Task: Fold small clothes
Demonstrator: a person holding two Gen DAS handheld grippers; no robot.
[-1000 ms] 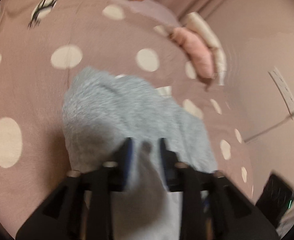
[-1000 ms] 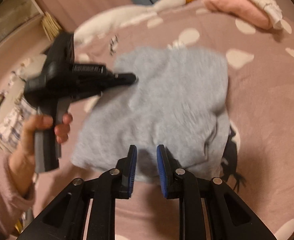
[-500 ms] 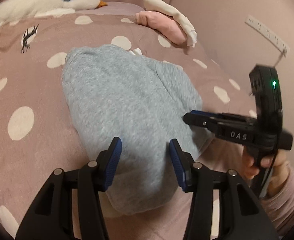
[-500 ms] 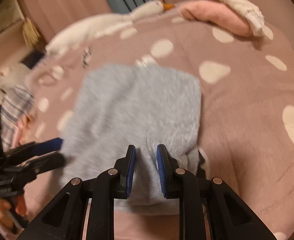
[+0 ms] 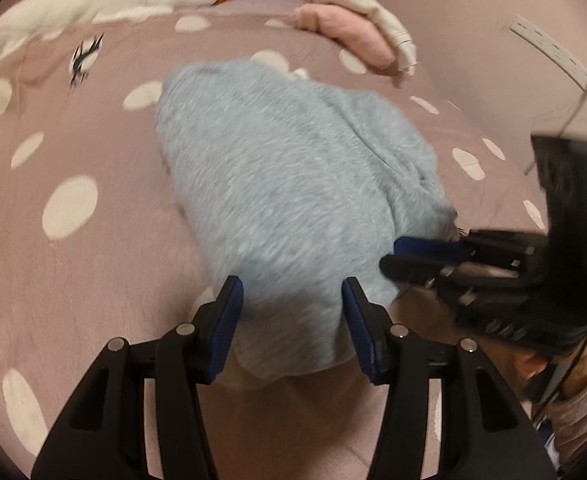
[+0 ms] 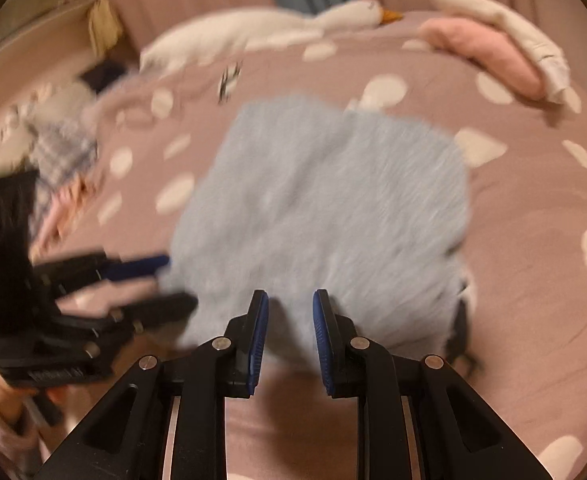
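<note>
The dusty-pink polka-dot bedspread (image 5: pixel 73 280) lay broad beneath both tools, a soft bed to fold on. On it sat the fluffy light-blue garment (image 5: pixel 285 184), already doubled into a thick pad, likely laid flat so its edges could be caught. The left tool (image 5: pixel 291 304) hung over its near edge, jaws opening, fleece showing between the blue pads but not pinched. The right tool (image 6: pixel 289 328) stood at the garment's near right corner, jaws nearly together; whether it pinched fleece, I couldn't tell through the blur. Each tool pointed down and forward, the garment directly ahead. Well beyond them rested a long white goose plush (image 5: pixel 93 4) and a rolled pink-and-cream bundle (image 5: pixel 357 32).
</note>
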